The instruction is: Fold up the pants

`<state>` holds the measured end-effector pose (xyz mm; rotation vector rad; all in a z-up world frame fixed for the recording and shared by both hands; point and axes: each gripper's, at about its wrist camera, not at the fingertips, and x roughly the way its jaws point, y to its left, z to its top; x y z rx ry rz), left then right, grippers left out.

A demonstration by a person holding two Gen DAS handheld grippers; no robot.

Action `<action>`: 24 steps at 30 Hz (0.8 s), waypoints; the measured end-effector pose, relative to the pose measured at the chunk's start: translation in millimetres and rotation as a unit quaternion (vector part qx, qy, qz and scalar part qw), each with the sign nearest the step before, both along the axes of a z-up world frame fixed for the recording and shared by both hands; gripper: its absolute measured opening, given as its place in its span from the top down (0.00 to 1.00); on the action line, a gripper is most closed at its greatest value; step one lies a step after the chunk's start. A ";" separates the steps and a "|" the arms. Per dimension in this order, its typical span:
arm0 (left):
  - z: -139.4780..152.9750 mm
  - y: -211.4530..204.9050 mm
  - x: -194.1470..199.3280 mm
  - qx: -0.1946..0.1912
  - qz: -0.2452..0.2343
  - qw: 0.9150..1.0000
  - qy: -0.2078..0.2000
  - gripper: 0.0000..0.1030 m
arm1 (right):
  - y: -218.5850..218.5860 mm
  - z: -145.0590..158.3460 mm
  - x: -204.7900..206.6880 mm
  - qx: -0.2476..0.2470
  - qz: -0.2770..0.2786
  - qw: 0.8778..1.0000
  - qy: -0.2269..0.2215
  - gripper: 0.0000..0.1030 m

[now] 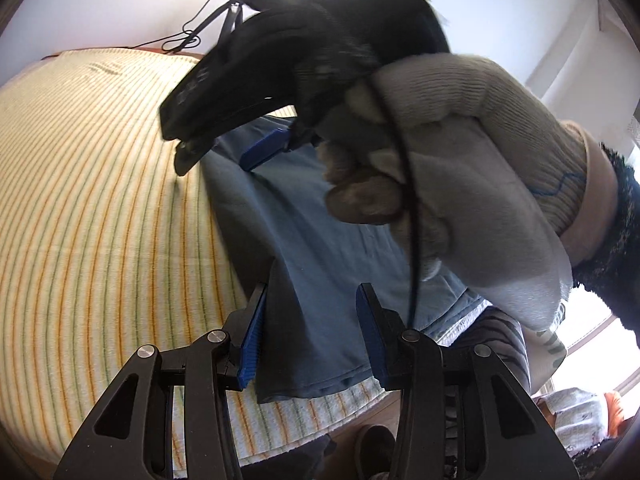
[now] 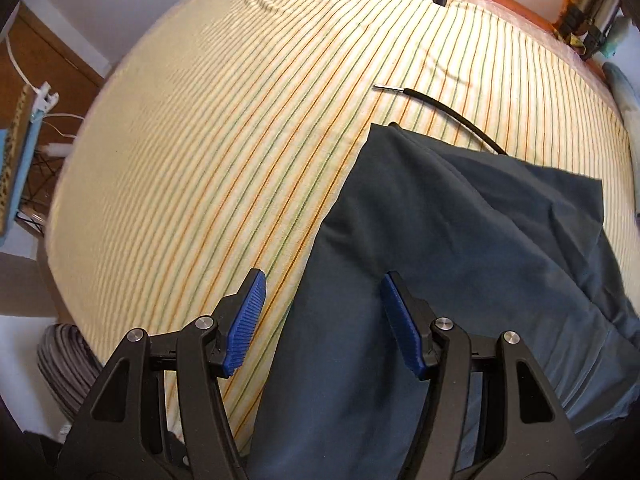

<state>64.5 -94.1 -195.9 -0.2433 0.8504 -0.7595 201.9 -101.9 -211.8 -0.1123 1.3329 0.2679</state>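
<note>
Pants (image 2: 460, 272): dark blue-grey, laid flat on the striped sheet (image 2: 240, 140), folded lengthwise with a crease running along the middle; in the left wrist view the pants (image 1: 304, 248) are seen reaching the near edge of the bed.
Left tool (image 1: 310, 340): held apart, with nothing between the blue pads (image 1: 252, 344); it is seen above the near end of the pants, and contact with the cloth cannot be told.
Right tool (image 2: 322, 320): held apart, nothing gripped; one pad is seen over the sheet, the other over the pants, so that the cloth's left edge lies between them.
Right hand (image 1: 460, 160): seen in the left wrist view in a white knitted glove, wrapped around the handle of the other tool, which is blurred.
Cord (image 2: 452, 114): black, with a metal tip, laid on the sheet just beyond the far end of the pants.
Surface: a bed covered by a cream sheet with orange and green stripes.
</note>
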 end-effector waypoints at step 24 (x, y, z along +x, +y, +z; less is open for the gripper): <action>5.2 -21.3 6.6 0.004 0.022 1.000 -0.019 0.89 | -37.3 26.1 2.6 0.056 -0.024 0.998 -0.001 0.50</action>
